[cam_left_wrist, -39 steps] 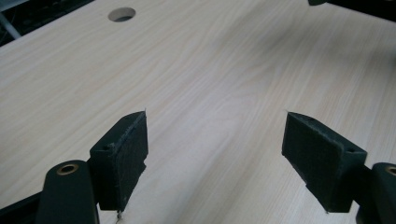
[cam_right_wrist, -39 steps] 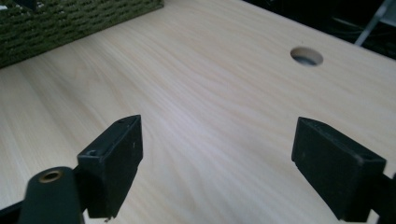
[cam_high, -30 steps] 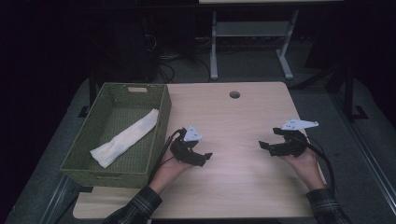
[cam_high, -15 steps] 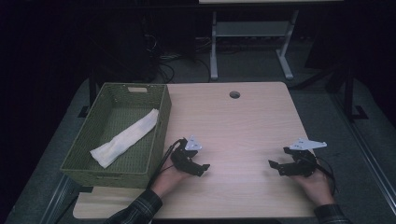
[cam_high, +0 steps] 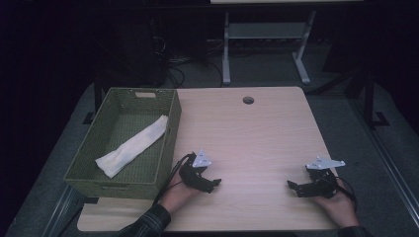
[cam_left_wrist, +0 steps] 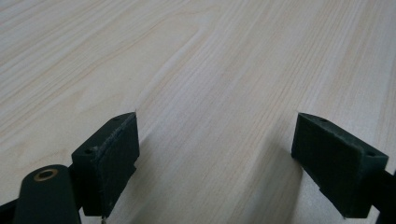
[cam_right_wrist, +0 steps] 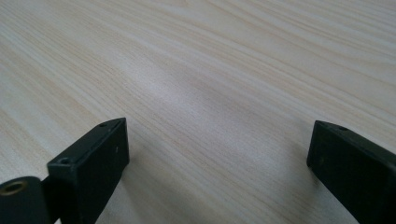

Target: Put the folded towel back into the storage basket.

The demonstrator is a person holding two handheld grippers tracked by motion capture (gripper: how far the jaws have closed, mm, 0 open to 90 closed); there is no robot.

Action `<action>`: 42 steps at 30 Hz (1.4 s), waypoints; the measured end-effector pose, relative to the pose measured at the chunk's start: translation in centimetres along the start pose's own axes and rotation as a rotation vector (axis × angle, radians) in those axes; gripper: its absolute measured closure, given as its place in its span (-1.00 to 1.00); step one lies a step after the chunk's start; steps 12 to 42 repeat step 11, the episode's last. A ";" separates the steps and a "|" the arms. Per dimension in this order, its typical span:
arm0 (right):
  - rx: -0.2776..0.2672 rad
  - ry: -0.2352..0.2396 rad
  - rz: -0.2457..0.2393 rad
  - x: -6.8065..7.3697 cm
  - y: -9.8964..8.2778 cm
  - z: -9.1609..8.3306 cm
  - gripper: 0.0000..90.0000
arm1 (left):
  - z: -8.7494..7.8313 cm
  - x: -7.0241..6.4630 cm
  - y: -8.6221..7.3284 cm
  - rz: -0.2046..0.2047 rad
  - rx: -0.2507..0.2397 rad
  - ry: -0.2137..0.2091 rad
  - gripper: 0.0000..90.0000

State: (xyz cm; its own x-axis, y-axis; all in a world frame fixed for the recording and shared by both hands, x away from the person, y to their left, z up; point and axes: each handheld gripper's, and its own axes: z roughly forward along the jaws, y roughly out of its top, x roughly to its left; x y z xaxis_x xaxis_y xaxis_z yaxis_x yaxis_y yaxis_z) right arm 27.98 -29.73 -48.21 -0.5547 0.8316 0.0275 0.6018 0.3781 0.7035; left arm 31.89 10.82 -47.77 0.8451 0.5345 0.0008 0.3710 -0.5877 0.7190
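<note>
Two claws sit low over the near edge of the worktop [cam_high: 257,128], each in a person's hand. The left claw [cam_high: 213,183] lies just right of the basket [cam_high: 170,143], tips pointing right; the right claw [cam_high: 292,186] is near the right edge, tips pointing left, so the two face each other, well apart across bare wood. Both have their jaws spread wide and have just been opening further, with nothing between them: the left gripper view and the right gripper view each show plain wood grain between the black pads [cam_left_wrist: 112,158]. A white cloth [cam_high: 133,145] lies diagonally inside the green basket, which stands at the worktop's left edge, apart from both claws.
</note>
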 end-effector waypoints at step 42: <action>-0.008 0.001 0.001 -0.1 -0.1 0.0 -0.93 | 0.0 0.0 0.0 0.001 0.001 -0.002 -0.69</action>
